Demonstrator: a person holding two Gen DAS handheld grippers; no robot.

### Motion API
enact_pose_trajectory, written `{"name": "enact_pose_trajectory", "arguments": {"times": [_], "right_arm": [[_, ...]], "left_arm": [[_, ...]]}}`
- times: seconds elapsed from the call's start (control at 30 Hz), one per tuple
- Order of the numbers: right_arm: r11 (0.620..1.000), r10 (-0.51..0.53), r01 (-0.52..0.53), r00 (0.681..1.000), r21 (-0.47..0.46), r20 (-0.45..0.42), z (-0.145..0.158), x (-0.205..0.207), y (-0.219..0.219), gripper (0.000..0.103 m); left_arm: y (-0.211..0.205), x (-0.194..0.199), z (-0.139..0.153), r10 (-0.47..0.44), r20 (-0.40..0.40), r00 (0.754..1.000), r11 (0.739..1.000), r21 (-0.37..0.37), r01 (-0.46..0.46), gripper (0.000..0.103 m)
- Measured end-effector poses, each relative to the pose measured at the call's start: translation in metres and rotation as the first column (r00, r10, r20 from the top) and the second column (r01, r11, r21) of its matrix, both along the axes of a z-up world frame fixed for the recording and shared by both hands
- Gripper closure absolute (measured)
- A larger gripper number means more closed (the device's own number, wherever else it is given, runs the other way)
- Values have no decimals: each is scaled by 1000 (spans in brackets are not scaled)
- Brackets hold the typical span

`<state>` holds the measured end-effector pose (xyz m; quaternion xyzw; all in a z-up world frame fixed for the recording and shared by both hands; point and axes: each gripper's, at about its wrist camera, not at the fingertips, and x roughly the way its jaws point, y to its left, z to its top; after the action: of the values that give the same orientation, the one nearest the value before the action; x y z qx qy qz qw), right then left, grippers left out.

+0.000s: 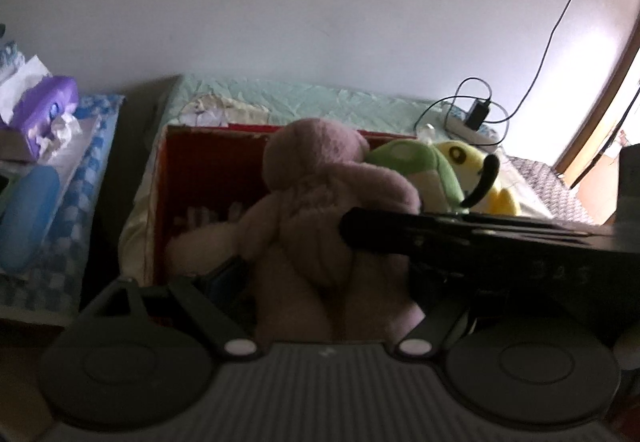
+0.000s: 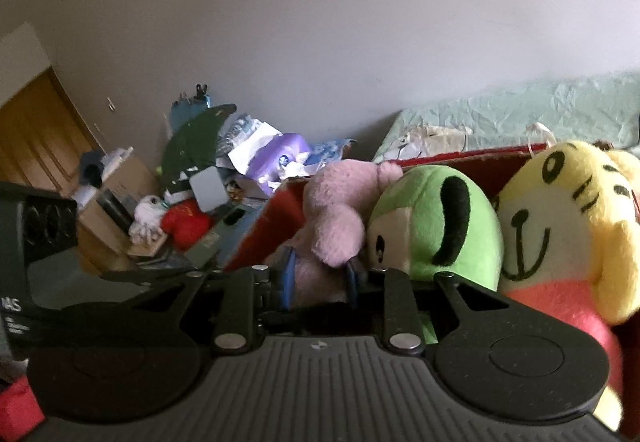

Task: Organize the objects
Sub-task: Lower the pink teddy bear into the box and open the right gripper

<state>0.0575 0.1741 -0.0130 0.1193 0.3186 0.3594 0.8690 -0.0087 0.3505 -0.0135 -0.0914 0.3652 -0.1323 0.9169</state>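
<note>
Three plush toys fill your left wrist view: a pink plush (image 1: pixel 320 201) in front, a green plush (image 1: pixel 416 169) behind it and a yellow plush (image 1: pixel 480 181) at the far right. All three sit in a red box (image 1: pixel 208 169) that rests on the bed (image 1: pixel 304 97). Your left hand-held gripper (image 1: pixel 320 282) has the pink plush's lower body between its fingers, but the pads are hidden, so you cannot tell whether it grips. The right hand-held gripper's dark body crosses in from the right edge and touches the plush's middle. A purple tissue box (image 1: pixel 48 109) lies on a blue checked cloth (image 1: pixel 80 177) to the left, and a charger (image 1: pixel 478 111) with its cable rests at the bed's far side.

In your right wrist view, the right hand-held gripper (image 2: pixel 322 278) is clenched on the pink plush (image 2: pixel 340 209); its blue fingertips (image 2: pixel 290 274) press in on either side of the soft body. The green plush (image 2: pixel 436 226) leans just beside it, touching the yellow plush (image 2: pixel 560 226). The red box (image 2: pixel 460 157) wall rises behind them. A heap of clutter (image 2: pixel 200 177) lies along the wall to the left.
</note>
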Motion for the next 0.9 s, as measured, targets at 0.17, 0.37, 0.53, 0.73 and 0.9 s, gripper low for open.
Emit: {"name": "enact_pose_trajectory", "arguments": {"times": [0.17, 0.37, 0.53, 0.73, 0.9], "right_arm": [[999, 6, -5, 1000, -50, 19, -4, 4, 2, 80], [998, 7, -8, 1000, -57, -13, -3, -2, -6, 79], [998, -16, 14, 1000, -60, -25, -2, -8, -6, 78], [997, -71, 71, 996, 7, -62, 4, -17, -22, 72], [992, -128, 129, 990, 17, -67, 10, -29, -36, 72]], "left_arm": [[-7, 3, -6, -8, -3, 1000, 999, 48, 9, 19], [-15, -6, -7, -50, -17, 999, 996, 76, 51, 16], [-15, -14, -7, -59, -30, 998, 996, 71, 61, 16], [-4, -17, 4, -9, -32, 999, 999, 49, 10, 15], [-4, -18, 9, 37, -65, 997, 997, 64, -33, 15]]}}
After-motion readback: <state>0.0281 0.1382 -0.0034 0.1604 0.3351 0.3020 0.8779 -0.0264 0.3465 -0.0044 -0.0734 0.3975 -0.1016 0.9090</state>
